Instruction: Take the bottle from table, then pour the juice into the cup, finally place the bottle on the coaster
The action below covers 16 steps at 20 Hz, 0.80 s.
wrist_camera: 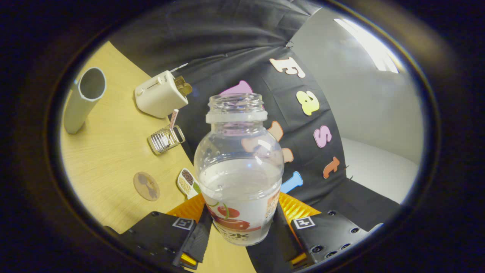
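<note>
With both fingers of my hand-held gripper [242,231] clamped on the bottle [239,170], I hold it lifted off the worktop [110,151], uncapped and ready for pouring. From the bottle, the cup [165,139] sits beyond, and the coaster [146,185] lies nearer.

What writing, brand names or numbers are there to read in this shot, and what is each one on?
Label of the juice bottle, gripped between both fingers of the claw: a few characters under a cherry picture, too blurred and cut off to read.
Square markers on the claw: patterns, no words.
Toaster, coaster, picture card: no legible text.
</note>
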Each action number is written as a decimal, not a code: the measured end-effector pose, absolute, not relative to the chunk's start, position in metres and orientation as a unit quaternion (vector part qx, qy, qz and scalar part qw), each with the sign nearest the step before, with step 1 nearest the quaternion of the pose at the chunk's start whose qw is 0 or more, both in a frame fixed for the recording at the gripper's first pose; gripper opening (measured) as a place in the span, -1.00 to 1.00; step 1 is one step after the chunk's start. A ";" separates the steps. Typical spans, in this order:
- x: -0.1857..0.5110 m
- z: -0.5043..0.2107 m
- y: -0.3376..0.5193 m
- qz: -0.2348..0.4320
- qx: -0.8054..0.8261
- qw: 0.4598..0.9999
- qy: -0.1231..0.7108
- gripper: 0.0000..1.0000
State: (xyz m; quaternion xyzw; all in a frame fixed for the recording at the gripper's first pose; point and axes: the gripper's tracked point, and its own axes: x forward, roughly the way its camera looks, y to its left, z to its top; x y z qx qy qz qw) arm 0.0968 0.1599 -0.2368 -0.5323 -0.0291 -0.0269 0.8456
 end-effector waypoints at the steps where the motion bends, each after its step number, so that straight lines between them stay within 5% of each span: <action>1: 0.096 -0.238 0.165 -0.024 -0.541 0.840 -0.033 0.58; 16: 0.102 -0.271 0.231 0.025 -0.614 0.786 -0.063 0.58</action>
